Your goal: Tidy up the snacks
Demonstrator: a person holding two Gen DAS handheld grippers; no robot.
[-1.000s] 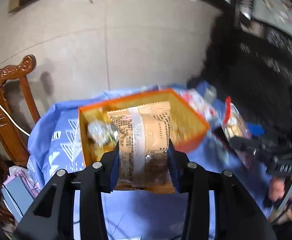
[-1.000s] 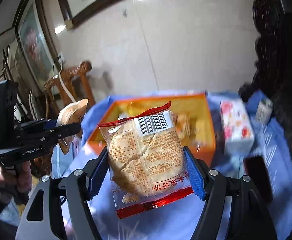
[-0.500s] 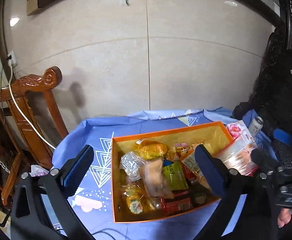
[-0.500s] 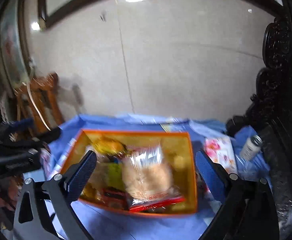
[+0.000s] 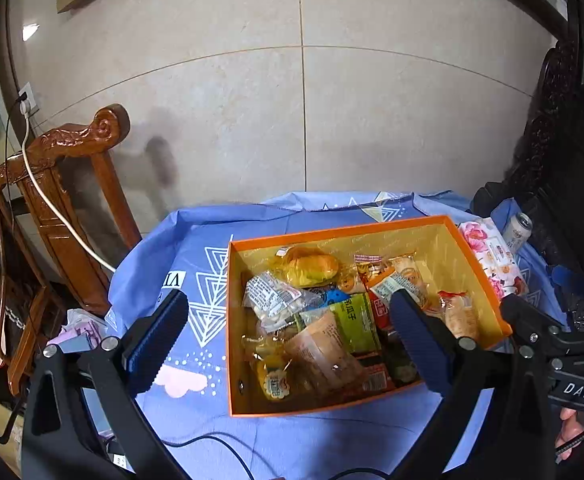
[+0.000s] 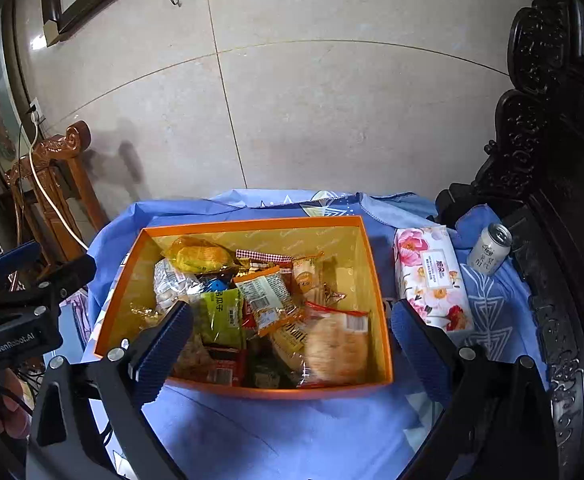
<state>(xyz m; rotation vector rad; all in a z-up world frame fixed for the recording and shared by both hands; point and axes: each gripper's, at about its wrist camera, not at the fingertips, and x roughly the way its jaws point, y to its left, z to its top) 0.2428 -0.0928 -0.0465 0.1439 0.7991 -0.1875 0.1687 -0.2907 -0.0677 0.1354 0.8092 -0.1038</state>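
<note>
Left gripper (image 5: 290, 346): jaws spread wide, having just been opening; nothing between the blue pads; poised above the box.
Right gripper (image 6: 292, 344): jaws likewise wide, having just been opening; empty; above the box's near edge.
Orange box (image 6: 252, 390): open-topped, yellow inside, standing on the worktop.
Snacks (image 6: 252, 308): a loose heap of wrapped packets filling the box's near half.
Tan packet (image 5: 324, 354): lies near the box's front wall.
Red-edged clear packet (image 6: 338, 346): pale round cakes inside; lies in the near right corner.
Tissue pack (image 6: 432, 278): floral, just right of the box.
Can (image 6: 490, 248): upright, beyond the tissue pack.
Worktop (image 6: 292, 436): covered in blue cloth.
</note>
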